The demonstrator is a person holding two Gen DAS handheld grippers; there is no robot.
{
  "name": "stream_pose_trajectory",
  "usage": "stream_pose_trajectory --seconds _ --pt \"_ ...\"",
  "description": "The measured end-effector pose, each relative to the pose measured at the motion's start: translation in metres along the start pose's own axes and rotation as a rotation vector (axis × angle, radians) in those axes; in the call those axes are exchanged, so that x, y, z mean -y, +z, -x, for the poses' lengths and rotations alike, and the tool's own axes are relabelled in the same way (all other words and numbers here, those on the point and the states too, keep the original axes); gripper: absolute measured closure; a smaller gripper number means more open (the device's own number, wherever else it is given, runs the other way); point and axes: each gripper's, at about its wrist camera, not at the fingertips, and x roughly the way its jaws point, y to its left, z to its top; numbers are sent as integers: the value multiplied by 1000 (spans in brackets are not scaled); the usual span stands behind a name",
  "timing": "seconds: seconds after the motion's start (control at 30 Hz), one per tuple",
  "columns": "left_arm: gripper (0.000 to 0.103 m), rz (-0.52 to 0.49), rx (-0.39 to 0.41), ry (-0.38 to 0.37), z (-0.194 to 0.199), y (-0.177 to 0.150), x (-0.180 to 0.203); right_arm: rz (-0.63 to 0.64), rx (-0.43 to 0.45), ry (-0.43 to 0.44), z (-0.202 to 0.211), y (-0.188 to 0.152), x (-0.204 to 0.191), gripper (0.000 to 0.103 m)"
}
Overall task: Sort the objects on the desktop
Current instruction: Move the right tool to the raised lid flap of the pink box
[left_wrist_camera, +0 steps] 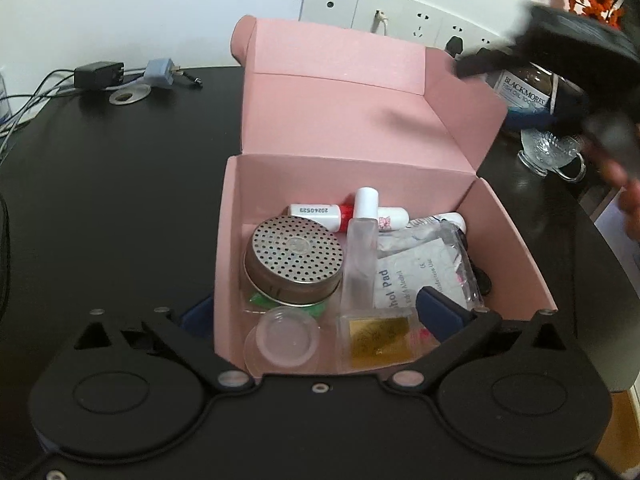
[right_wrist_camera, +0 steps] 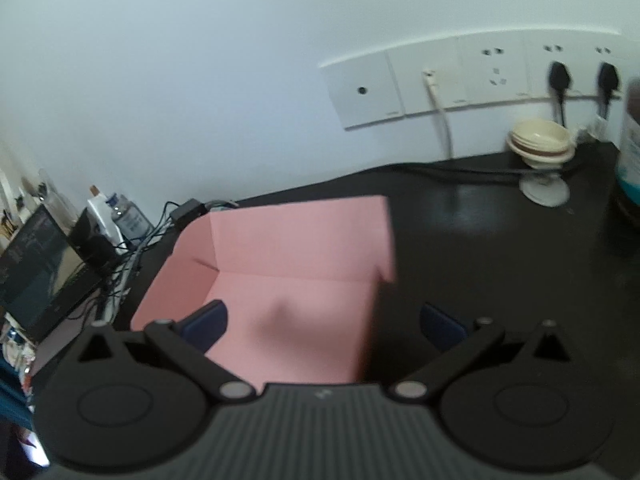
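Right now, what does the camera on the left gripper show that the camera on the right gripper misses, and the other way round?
Only the left view looks into the open pink cardboard box: a round perforated metal tin, a clear spray bottle with a white cap and a white alcohol pad sachet. It also catches a cut-glass cup.

Only the right view shows stacked cream bowls and a dark laptop screen.

Both show the box, the black tabletop and white wall sockets.
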Motion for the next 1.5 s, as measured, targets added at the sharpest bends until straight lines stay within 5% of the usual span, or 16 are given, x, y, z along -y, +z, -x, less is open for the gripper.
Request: stream_pose_trajectory --seconds 0.2,0.37,0.57,0.77,1.0,1.13,1.27,1.5 --pt "1 53 -25 -17 2 -1 -8 23 -88 0 29 -34 8 1" --pt "1 59 -15 6 10 -2 -12 136 -131 -122 20 -60 -6 1" --pt "1 59 -18 21 12 0 -15 83 -118 -208 -3 -56 -4 1" --pt "0 58 -15 46 8 2 -17 113 -135 -206 -17 -55 -12 1" --pt "0 46 14 67 -1 9 -19 9 -126 -209 -24 -55 1 1" --pt "0 26 24 65 -7 16 -21 6 -105 -267 -27 -53 11 1" --pt "1 6 15 76 -8 20 -19 15 -112 -227 -29 -44 13 1" --pt "1 21 21 77 -4 24 -22 53 -34 -29 -24 -16 3 1"
